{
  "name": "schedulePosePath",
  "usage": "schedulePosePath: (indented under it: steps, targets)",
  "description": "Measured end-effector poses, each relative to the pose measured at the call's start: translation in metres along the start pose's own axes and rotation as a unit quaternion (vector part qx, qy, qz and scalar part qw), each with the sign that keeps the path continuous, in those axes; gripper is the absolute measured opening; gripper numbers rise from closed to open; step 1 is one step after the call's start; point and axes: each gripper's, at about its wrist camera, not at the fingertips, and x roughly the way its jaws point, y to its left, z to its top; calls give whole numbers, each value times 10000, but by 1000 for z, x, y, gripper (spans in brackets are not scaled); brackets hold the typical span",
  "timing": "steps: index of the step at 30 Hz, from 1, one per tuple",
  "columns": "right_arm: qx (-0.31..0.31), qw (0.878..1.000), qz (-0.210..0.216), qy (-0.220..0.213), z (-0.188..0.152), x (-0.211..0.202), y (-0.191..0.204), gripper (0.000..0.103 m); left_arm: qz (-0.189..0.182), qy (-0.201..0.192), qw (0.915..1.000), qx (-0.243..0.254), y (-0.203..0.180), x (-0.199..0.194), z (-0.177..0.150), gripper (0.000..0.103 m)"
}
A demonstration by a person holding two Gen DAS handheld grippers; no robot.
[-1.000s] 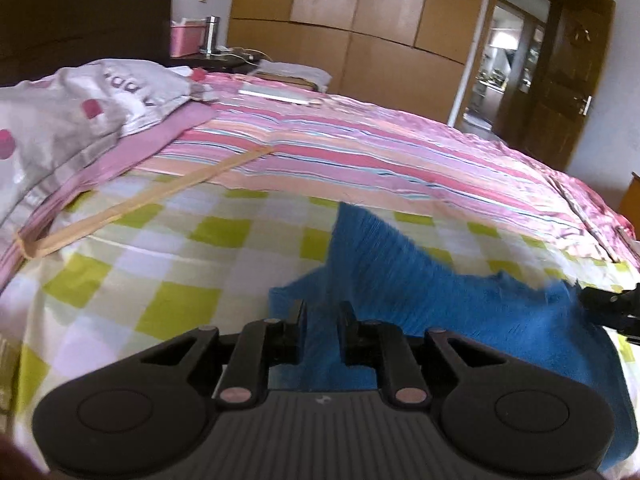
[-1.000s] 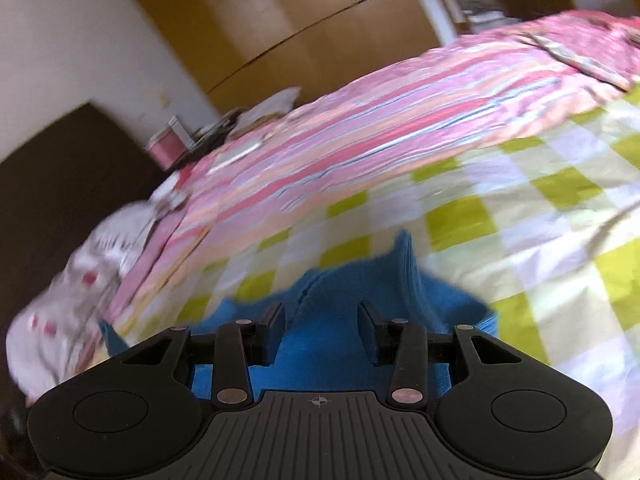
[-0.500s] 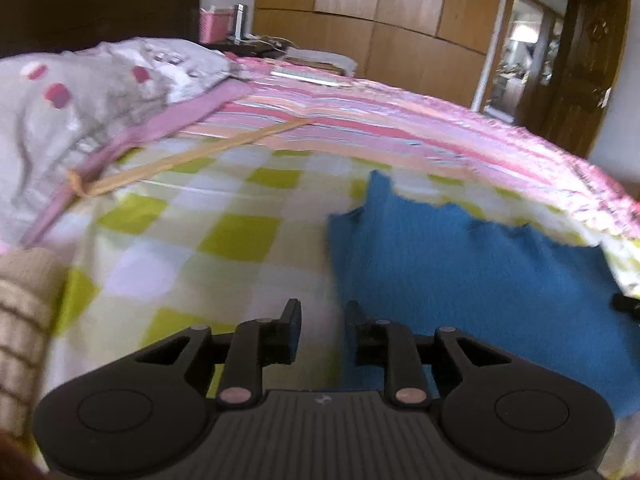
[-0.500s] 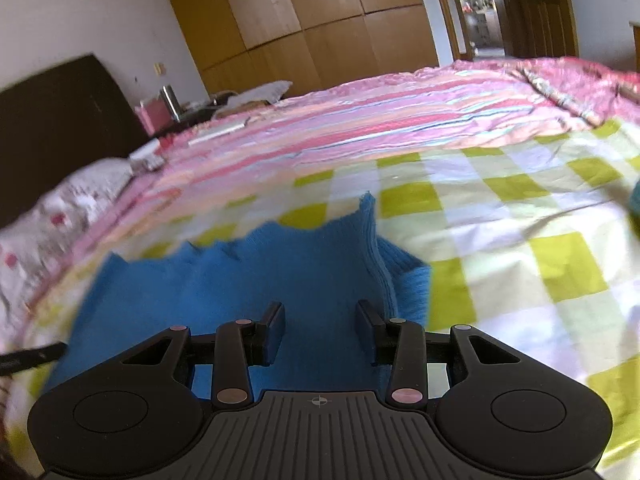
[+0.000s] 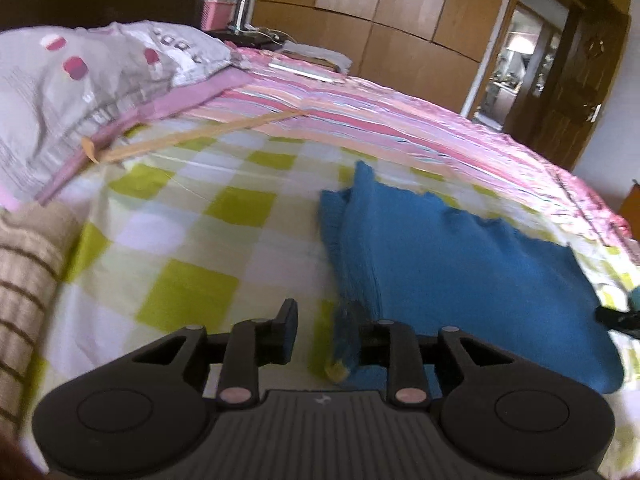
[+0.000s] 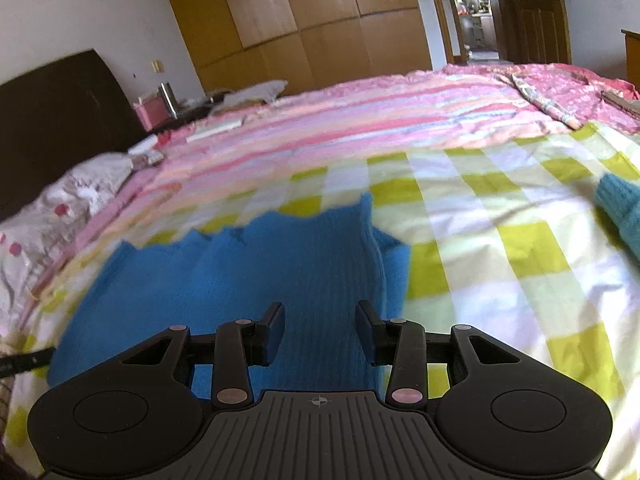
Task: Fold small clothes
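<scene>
A blue knitted garment (image 5: 452, 256) lies folded flat on the checked sheet (image 5: 192, 240). It also shows in the right wrist view (image 6: 256, 264). My left gripper (image 5: 320, 330) is open at the garment's near left corner, and its right finger is hidden behind the blue edge. My right gripper (image 6: 320, 332) is open and empty just over the garment's near right part. The tip of the right gripper (image 5: 618, 316) shows at the right edge of the left wrist view.
A grey spotted pillow (image 5: 80, 92) lies at the left. A tan striped garment (image 5: 24, 280) lies at the near left. A teal knitted garment (image 6: 620, 208) lies at the right. A pink striped quilt (image 6: 360, 112) covers the far bed, with wardrobes (image 6: 300, 20) behind.
Both grippers have pulled back toward the near edge. The blue garment, earlier rumpled and partly lifted, now lies flat. The left jaws have opened wider.
</scene>
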Motion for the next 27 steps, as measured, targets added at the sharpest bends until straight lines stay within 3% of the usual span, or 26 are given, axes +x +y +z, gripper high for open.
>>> schedulePosePath:
  steps: [3,5,7,11,15,19,21,24,25,26,27]
  targets:
    - [30,9998,-143,99,-6,1,-5,40,-46,-18,10000,-52,-2,3,-3,38]
    - [219,9996,-86,132,-7,-1,-11,46,-98,28,9999,-118,-1,7,-3,45]
    - [349,9992,69,193,-8,-2,-16,53,-84,105,9998,-161,0,11,-4,45]
    - [272,9993,89,254,-15,-3,-17,53,-406,-141,9984,-370,4,-6,-5,48]
    - [371,9981,289,388,-24,1,-20,57,-172,-138,9998,-21,-4,1,-5,55]
    - [344,9984,315,333,-26,0,-17,60,-365,-33,9993,-92,-12,11,-6,55]
    - [377,9979,380,368,-25,1,-19,60,-291,-36,9996,-16,-16,15,-6,55]
    - [342,9979,367,399,-25,3,-17,61,-134,106,9999,26,-18,23,-6,53]
    - [333,9980,357,404,-25,3,-16,58,-132,130,9998,76,-20,22,-6,46]
    - [329,9980,350,414,-25,3,-15,55,-177,176,9996,103,-21,21,-6,37]
    - [328,9979,360,437,-25,4,-15,43,-215,218,9995,126,-22,20,-7,34]
